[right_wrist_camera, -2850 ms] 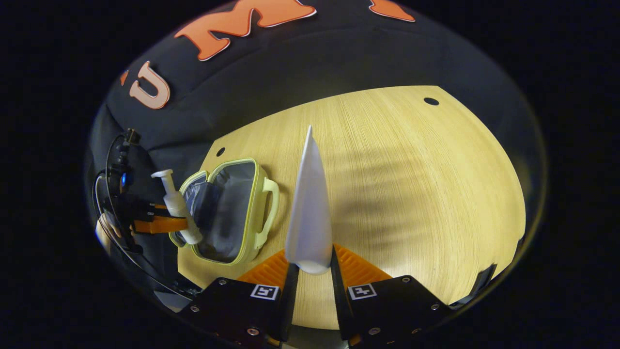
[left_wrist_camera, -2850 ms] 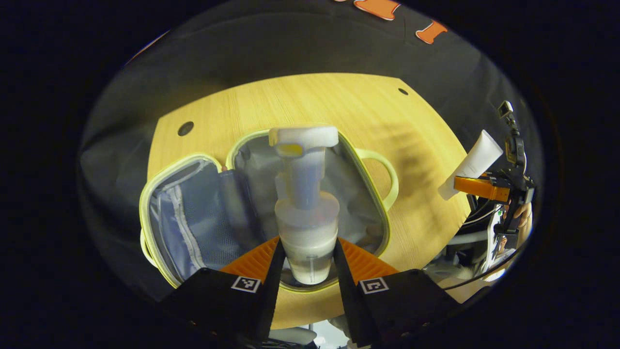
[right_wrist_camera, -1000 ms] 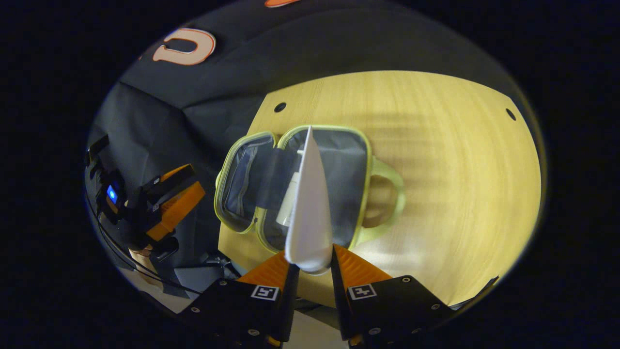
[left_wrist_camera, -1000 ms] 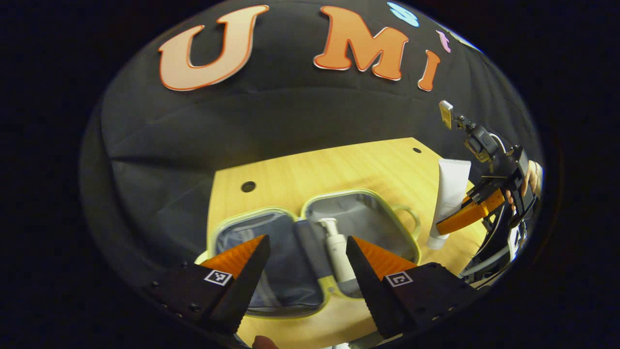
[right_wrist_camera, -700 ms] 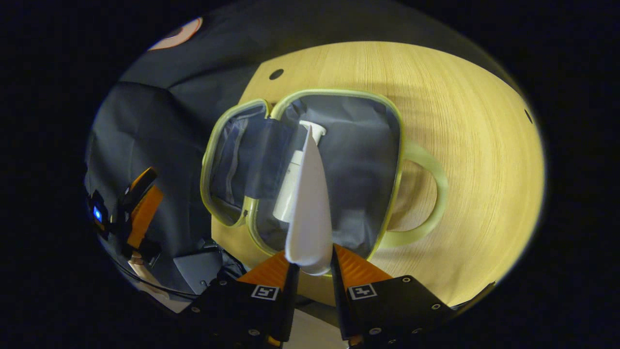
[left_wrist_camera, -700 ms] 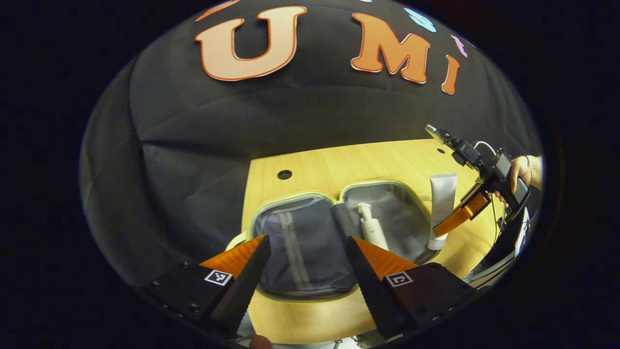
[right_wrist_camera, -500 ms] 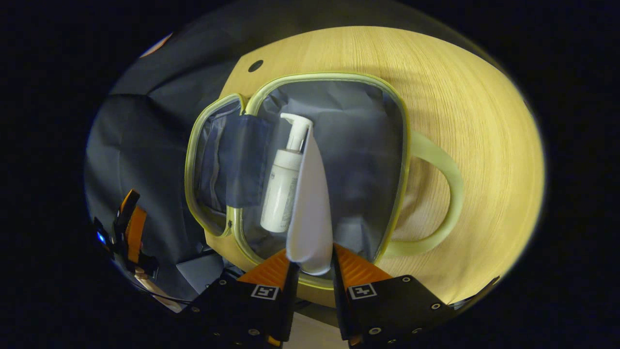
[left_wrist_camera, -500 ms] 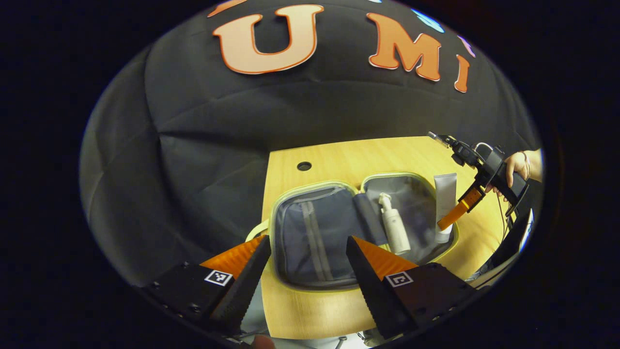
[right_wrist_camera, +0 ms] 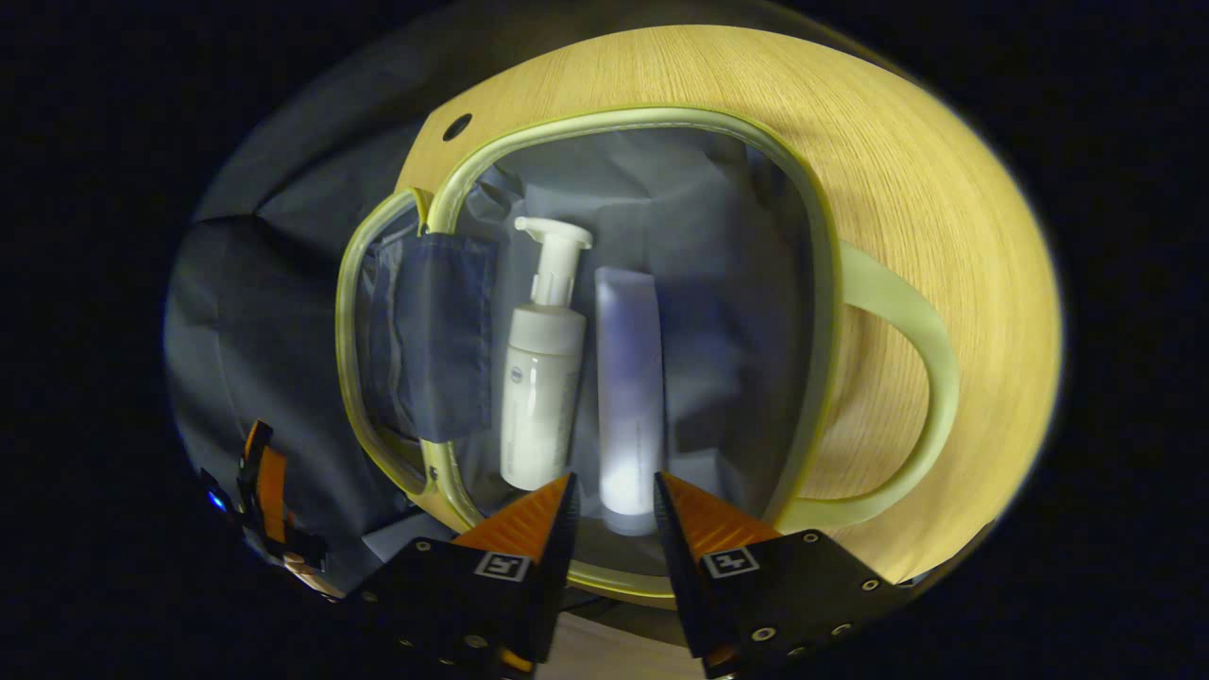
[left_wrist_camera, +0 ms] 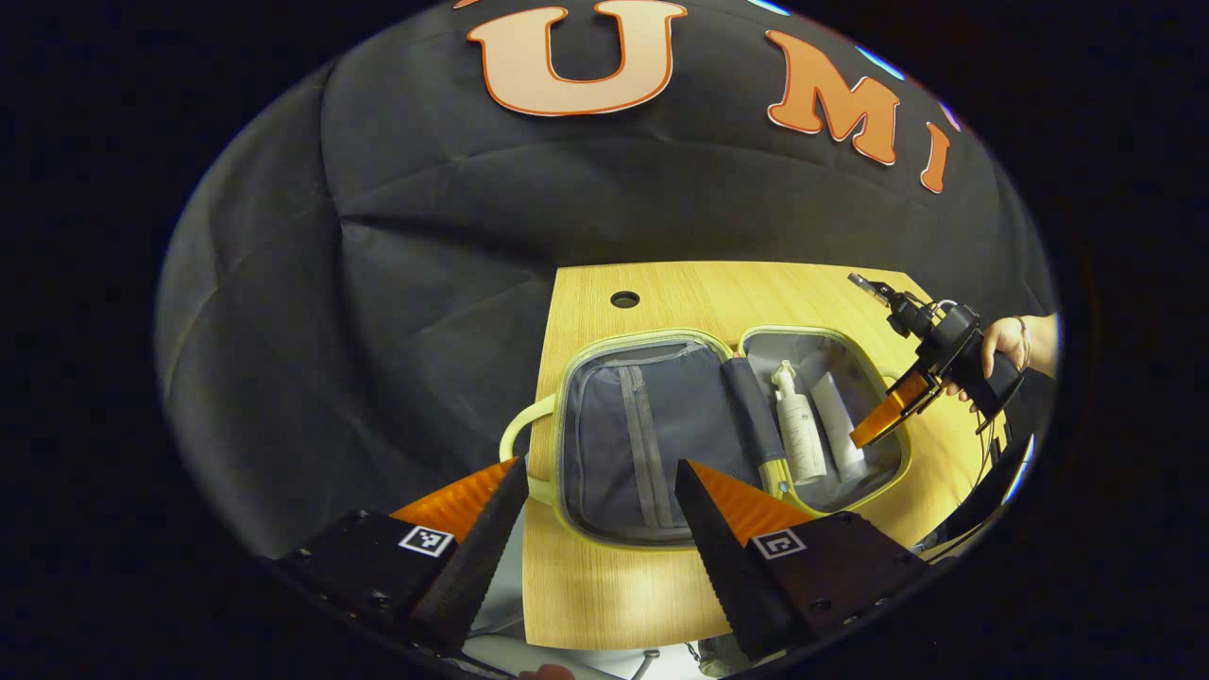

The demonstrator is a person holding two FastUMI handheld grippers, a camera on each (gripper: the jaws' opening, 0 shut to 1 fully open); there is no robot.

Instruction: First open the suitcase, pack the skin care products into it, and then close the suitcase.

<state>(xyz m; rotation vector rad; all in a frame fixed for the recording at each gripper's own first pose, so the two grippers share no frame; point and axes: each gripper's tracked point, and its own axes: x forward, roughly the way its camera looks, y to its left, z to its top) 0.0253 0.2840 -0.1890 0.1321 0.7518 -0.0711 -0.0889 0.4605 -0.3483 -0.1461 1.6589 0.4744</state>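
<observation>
My right claw (right_wrist_camera: 609, 510) has its fingers parted a little around the cap end of the white squeeze tube (right_wrist_camera: 630, 397), which lies flat in the grey-lined half of the open pale-green suitcase (right_wrist_camera: 812, 246), just beside the white pump bottle (right_wrist_camera: 541, 378); I cannot tell whether the fingers touch the tube. My left claw (left_wrist_camera: 600, 510) hangs spread wide and empty above the near edge of the light wooden table (left_wrist_camera: 604, 586). Beyond it the suitcase (left_wrist_camera: 567, 491) lies open in two halves, with the bottle (left_wrist_camera: 796, 425) and tube (left_wrist_camera: 834, 425) in the far half under my right claw (left_wrist_camera: 874, 430).
</observation>
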